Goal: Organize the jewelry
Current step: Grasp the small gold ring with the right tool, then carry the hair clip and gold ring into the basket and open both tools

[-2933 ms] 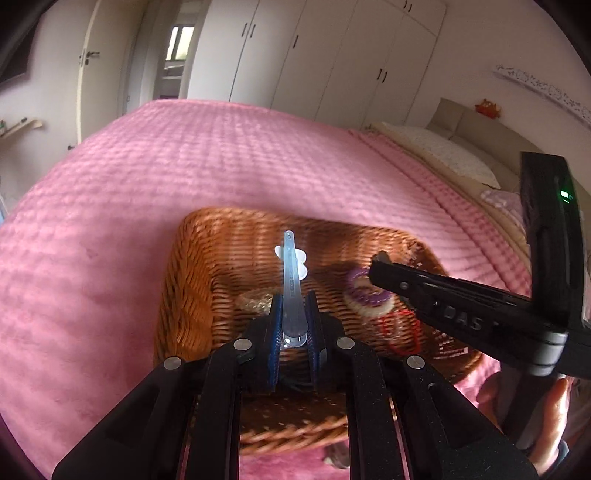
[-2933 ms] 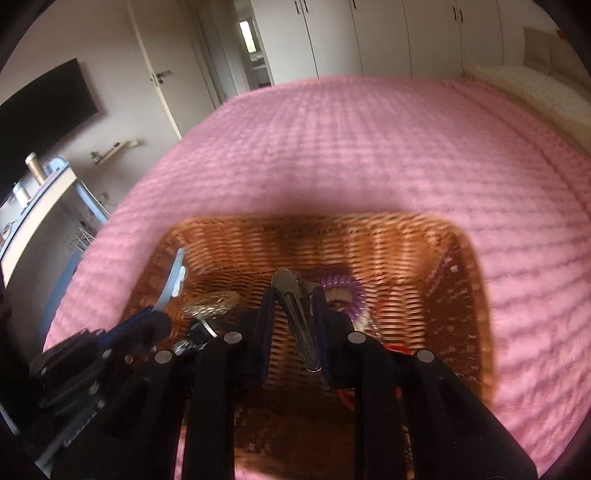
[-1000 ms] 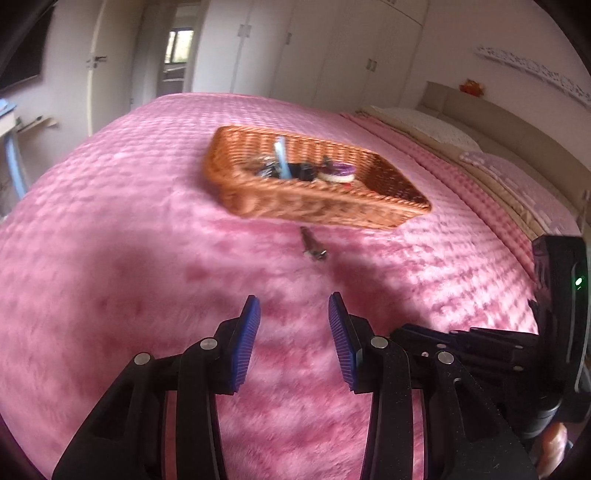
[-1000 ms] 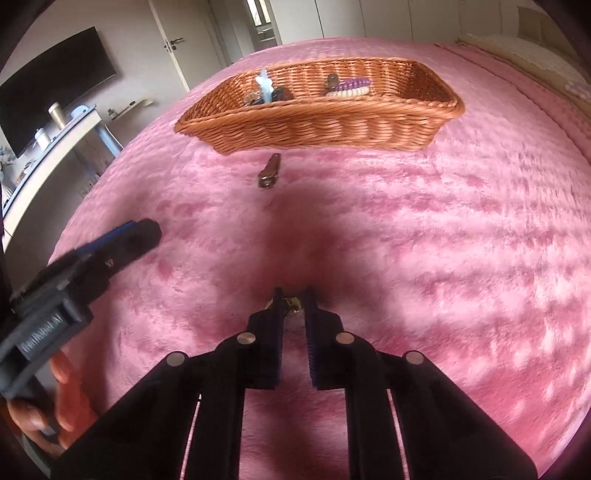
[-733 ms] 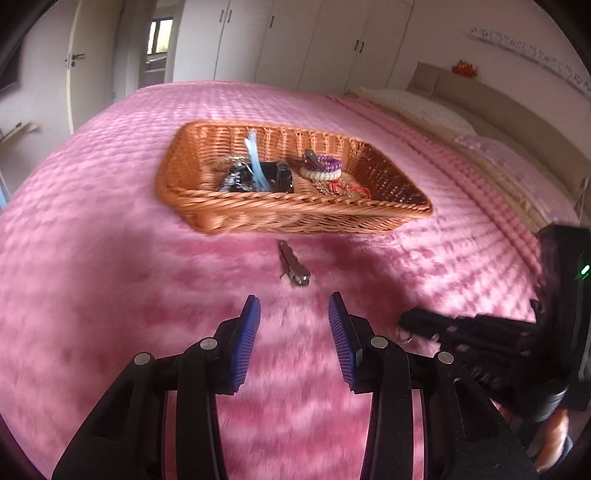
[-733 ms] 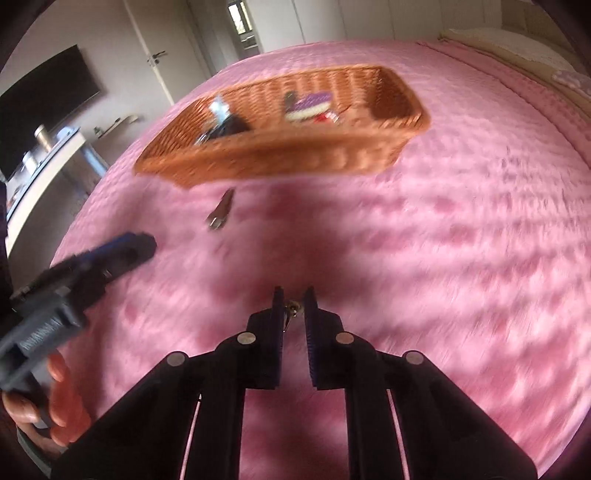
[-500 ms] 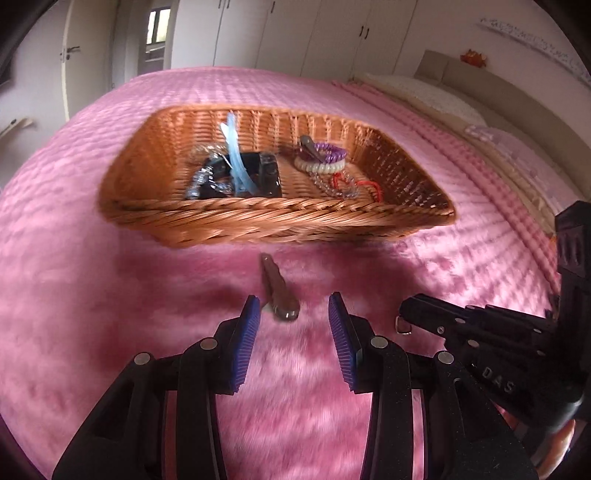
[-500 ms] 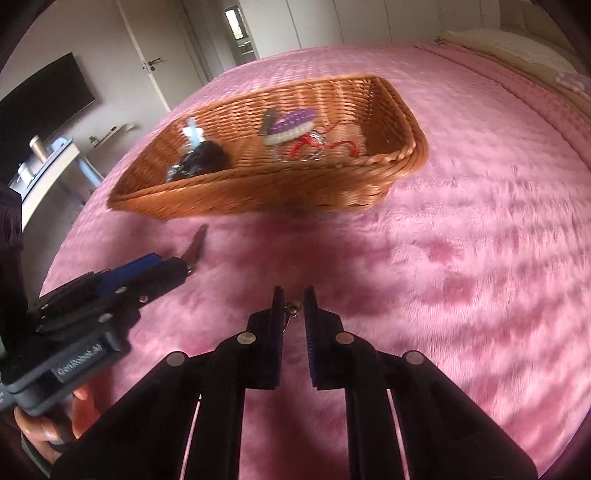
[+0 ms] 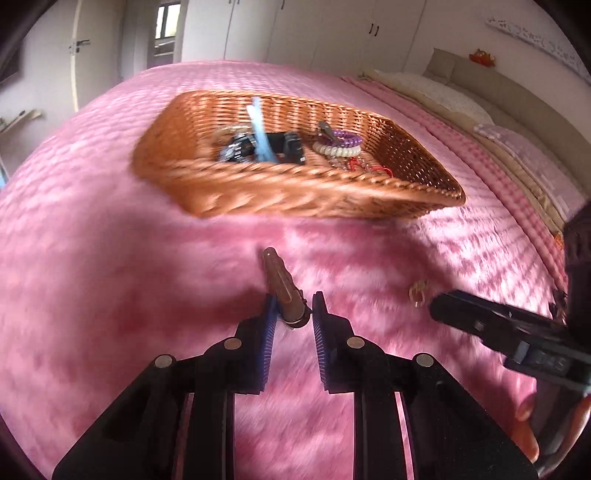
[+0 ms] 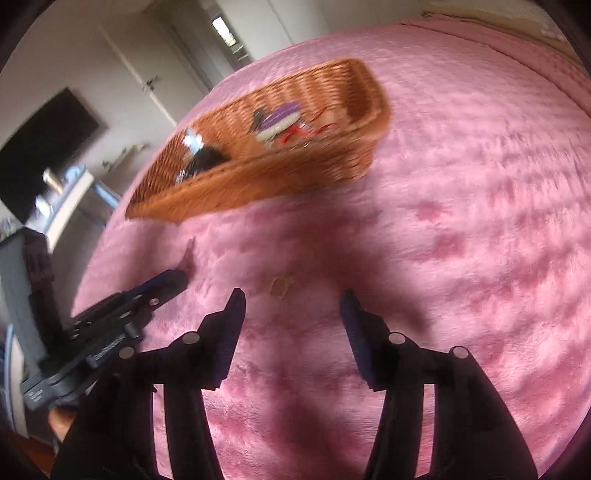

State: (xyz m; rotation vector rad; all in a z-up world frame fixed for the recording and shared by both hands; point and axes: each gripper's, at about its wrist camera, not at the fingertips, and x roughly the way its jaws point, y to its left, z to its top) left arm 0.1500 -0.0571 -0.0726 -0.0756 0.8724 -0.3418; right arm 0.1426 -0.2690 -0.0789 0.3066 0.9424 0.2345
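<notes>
A brown metal hair clip (image 9: 282, 286) lies on the pink bedspread in front of the wicker basket (image 9: 295, 192). My left gripper (image 9: 291, 308) is open with its jaws on either side of the clip's near end. A small gold ring (image 9: 419, 293) lies on the bedspread to the right; it also shows in the right wrist view (image 10: 280, 286). My right gripper (image 10: 293, 299) is open and empty just behind the ring. The basket (image 10: 258, 177) holds a blue clip, dark items, spiral hair ties and a red piece.
The pink bedspread (image 9: 92, 258) spreads all around. Pillows and a headboard (image 9: 461, 99) are at the far right. White wardrobes (image 9: 314, 33) stand behind the bed. A dark TV (image 10: 44, 147) and a side table are at the left in the right wrist view.
My left gripper has moved forward until its jaws straddle the hair clip. My right gripper has opened and let the gold ring drop onto the bedspread.
</notes>
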